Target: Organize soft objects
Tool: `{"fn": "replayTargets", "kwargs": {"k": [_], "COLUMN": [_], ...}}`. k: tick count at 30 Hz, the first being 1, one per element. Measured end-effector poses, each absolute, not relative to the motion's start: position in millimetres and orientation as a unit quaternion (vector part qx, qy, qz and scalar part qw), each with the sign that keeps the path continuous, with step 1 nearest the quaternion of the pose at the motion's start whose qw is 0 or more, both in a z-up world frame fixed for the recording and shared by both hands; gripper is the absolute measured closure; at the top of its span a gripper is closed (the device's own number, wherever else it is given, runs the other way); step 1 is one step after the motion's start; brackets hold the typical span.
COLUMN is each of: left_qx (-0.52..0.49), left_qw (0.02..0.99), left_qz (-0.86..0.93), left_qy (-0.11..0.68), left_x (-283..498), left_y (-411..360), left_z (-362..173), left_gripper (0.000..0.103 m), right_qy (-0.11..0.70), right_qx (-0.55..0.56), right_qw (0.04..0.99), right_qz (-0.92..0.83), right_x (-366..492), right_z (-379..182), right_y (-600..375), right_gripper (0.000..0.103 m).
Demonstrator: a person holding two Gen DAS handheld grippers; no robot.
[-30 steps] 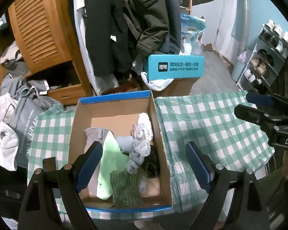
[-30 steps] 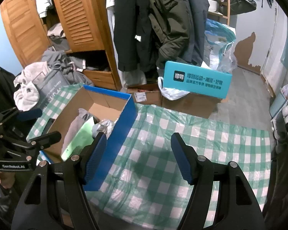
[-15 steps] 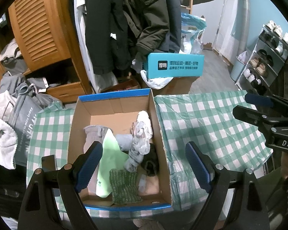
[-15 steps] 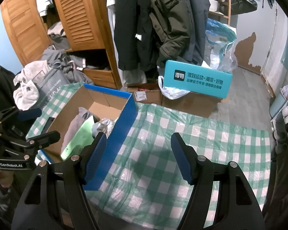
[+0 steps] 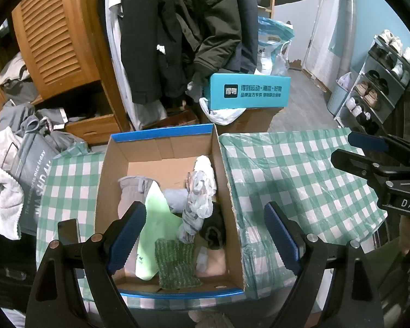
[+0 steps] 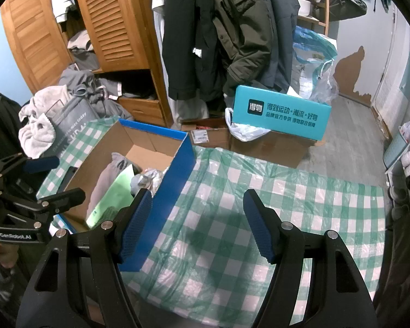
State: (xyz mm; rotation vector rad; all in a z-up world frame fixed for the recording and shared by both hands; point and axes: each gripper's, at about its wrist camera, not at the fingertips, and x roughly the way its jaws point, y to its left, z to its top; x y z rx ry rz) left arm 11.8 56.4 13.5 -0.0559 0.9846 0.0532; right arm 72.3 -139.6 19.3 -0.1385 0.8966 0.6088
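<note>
Hovering wide open and empty: left gripper (image 5: 205,235) above box (image 5: 227,180), right gripper (image 6: 198,224) above tablecloth (image 6: 287,205).

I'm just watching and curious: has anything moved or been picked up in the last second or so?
Nothing visibly changed. Both grippers, left and right, hang open and empty as before, and the soft things in the cardboard box lie where they were.

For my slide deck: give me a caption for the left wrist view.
Open left gripper poised above a cardboard box of soft items on a checked tablecloth.
</note>
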Motion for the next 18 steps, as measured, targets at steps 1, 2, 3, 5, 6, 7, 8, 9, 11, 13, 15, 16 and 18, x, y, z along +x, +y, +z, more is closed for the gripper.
{"fn": "replayTargets", "kwargs": {"k": [1,2,3,5,6,7,8,9,11,13,15,16,18], "left_qx": [-0.028,-0.029,-0.028,-0.026,-0.027,-0.028,-0.027,-0.027,-0.026,-0.026,-0.026,-0.025,-0.026], "left_qw": [0.88,0.88,0.88,0.88,0.88,0.88,0.88,0.88,0.88,0.88,0.881,0.881,0.881], "left_qz": [0.025,0.025,0.026,0.026,0.027,0.026,0.026,0.026,0.026,0.026,0.026,0.027,0.024], "left_qy": [0.473,0.473,0.473,0.473,0.473,0.473,0.473,0.473,0.473,0.473,0.472,0.472,0.472], "left_x": [11.6,10.5,10.5,10.0,8.9,9.3,9.5,9.6,8.6,9.1,9.5,9.1,9.2], "left_y": [56.3,55.7,55.7,55.6,55.2,55.2,55.2,55.2,54.8,55.0,54.9,54.7,54.0], "left_z": [13.2,12.3,12.3,12.5,11.6,11.7,11.7,11.7,11.8,11.9,12.0,11.5,10.6], "left_gripper": [0.014,0.014,0.014,0.014,0.014,0.014,0.014,0.014,0.014,0.014,0.014,0.014,0.014], "right_qy": [0.426,0.426,0.426,0.426,0.426,0.426,0.427,0.426,0.427,0.427,0.426,0.427,0.427], "right_qx": [-0.066,-0.066,-0.066,-0.067,-0.066,-0.066,-0.065,-0.065,-0.066,-0.066,-0.067,-0.067,-0.066], "right_qw": [0.855,0.854,0.854,0.854,0.855,0.855,0.855,0.855,0.855,0.854,0.854,0.854,0.854], "right_qz": [0.289,0.289,0.29,0.289,0.289,0.289,0.289,0.289,0.288,0.289,0.289,0.289,0.289], "right_x": [72.4,72.4,72.4,72.2,72.4,72.5,72.5,72.5,72.6,72.4,72.7,72.8,72.8], "right_z": [19.2,19.2,19.2,19.1,19.2,19.2,19.3,19.2,19.2,19.1,19.3,19.4,19.5], "right_y": [-139.6,-139.6,-139.6,-139.7,-139.4,-139.3,-139.3,-139.4,-139.4,-139.7,-139.7,-139.6,-139.6], "right_gripper": [0.034,0.034,0.034,0.034,0.034,0.034,0.034,0.034,0.034,0.034,0.034,0.034,0.034]}}
